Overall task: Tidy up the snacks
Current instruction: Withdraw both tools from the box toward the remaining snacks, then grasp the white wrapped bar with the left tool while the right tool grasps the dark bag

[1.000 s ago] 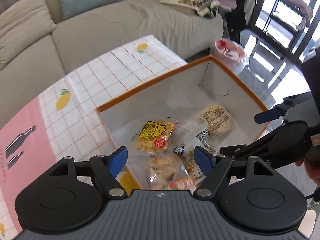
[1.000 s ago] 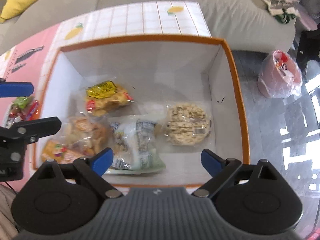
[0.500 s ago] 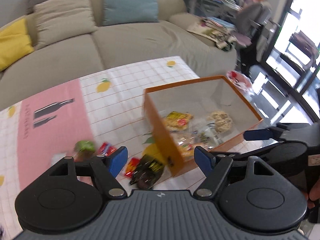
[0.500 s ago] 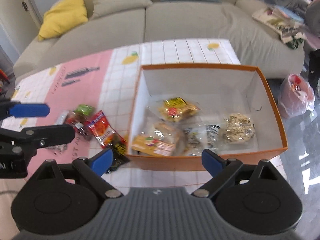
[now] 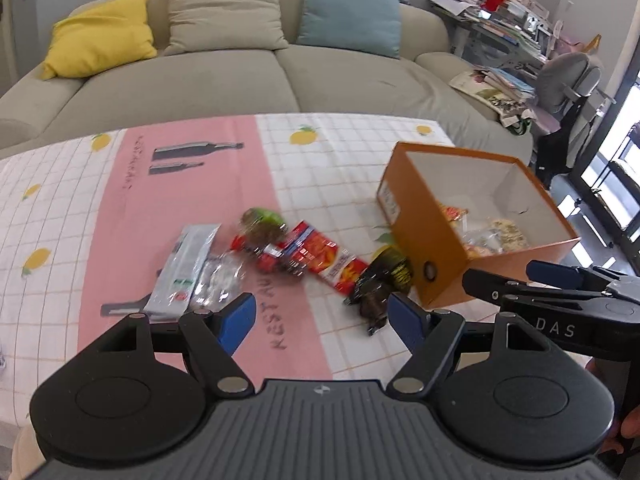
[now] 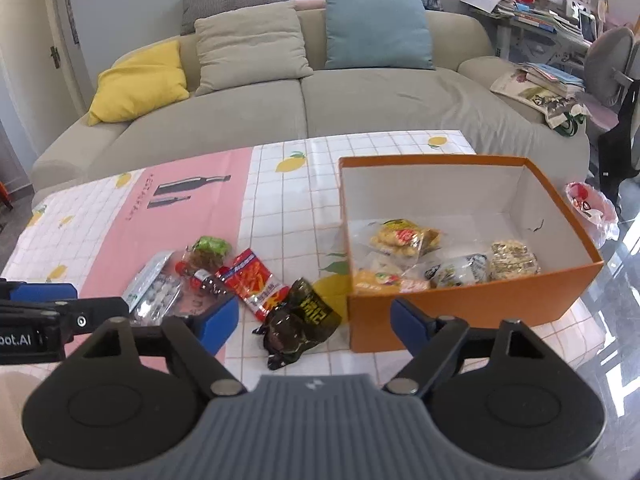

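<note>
On the counter, at nine o'clock of the orange box, the dark snack packet looks light, crinkly and slippery, best pinched across its flat middle. Both claws are empty: the left claw gapes wide, and the right claw is narrowing on nothing.

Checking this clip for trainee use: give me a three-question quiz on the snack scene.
1. True or false: the box is empty.
2. Which packet lies nearest the box: A red packet, B dark packet, C silver packet?
3. What does the left gripper hold?

Key: 1 false, snacks lie inside. 2 B. 3 nothing; it is open over the table.
</note>
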The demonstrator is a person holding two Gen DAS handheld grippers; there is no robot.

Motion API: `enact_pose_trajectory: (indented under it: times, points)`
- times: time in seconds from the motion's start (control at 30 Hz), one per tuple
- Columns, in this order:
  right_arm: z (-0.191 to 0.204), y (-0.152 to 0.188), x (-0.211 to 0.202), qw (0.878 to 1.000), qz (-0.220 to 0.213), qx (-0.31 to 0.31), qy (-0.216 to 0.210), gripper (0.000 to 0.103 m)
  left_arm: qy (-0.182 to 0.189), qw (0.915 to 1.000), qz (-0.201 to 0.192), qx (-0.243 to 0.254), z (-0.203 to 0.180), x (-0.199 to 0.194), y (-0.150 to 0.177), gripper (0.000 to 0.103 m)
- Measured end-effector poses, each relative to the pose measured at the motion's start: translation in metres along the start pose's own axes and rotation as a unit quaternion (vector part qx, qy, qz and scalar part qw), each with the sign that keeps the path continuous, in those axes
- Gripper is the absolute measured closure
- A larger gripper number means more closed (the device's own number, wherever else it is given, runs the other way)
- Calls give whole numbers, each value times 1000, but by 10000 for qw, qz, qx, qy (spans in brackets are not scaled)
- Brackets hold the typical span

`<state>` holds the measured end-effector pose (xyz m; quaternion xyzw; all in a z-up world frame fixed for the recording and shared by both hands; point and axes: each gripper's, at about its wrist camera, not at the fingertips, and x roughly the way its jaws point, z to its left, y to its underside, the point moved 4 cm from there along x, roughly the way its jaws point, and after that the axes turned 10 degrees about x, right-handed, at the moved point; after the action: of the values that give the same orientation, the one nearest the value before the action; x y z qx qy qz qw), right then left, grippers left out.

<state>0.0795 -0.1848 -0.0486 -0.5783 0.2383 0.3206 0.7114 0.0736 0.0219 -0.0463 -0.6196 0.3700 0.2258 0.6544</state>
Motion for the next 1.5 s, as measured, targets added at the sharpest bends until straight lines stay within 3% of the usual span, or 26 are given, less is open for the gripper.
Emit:
enact_pose_trajectory:
  times: [0.23,0.57,0.97,1.2,1.33,1.5]
  points:
    - [18,29,24,9999,68,-103,-39,31,-39,9997,112,-217,14,12,21,17]
    - [28,45,68,9987,376,-341,39,42,77,9993,127,-348,25,38,19,23]
    - [38,42,126,9966,720,-350,177,41,-504,9967,288,-567,67,77,13,24]
    - [53,26,148,9968,578,-544,89,41,-901,9906,603,-831,108,111,1,23]
    - [60,16,162,9963,509,-678,134,41,-1122,9887,707,-703,123,130,-3,23]
    - [60,21,162,9939,449,-926,395,36,-1033,9892,888,-549,131,150,1,23]
